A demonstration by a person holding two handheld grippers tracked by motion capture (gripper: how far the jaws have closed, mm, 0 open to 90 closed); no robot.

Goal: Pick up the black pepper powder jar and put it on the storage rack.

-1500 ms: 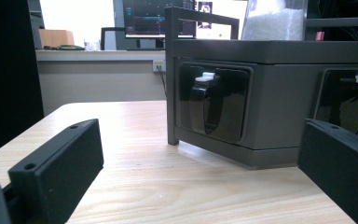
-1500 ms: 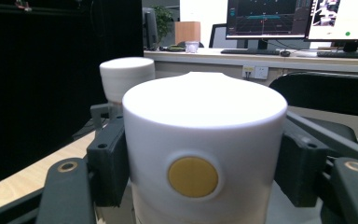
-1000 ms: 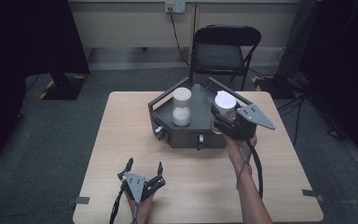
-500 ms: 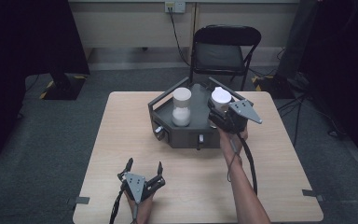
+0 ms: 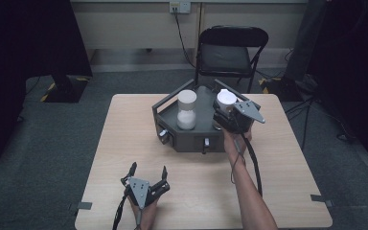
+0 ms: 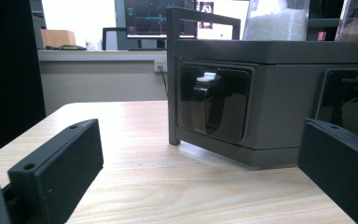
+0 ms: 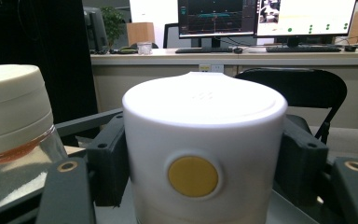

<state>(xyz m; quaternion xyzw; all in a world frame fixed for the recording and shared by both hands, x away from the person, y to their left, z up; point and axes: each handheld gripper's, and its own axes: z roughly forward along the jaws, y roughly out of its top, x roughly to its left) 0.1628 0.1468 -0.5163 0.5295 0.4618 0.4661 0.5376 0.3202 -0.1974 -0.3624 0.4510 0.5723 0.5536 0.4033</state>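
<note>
White plastic canister [image 7: 204,154], yellow dot on its front: clamped between your right gripper [image 5: 231,115]'s two black jaws, held over the right-hand bay of the dark grey tray [image 5: 191,139]. From the high view you cannot tell whether its base already touches the tray floor.

Glass jar [image 5: 187,110], cream lid, white grains inside: standing in the tray's middle, just left of the canister and apart from it.

Left gripper [image 5: 146,179]: jaws spread wide, holding nothing, resting on the wooden table [image 5: 124,143] well in front of the tray.

Handling note: keep the canister upright and lower it straight, judging clearance against the tray's right wall and the jar. Let go only once you feel the base seated flat; releasing early would likely tip it against the jar.
</note>
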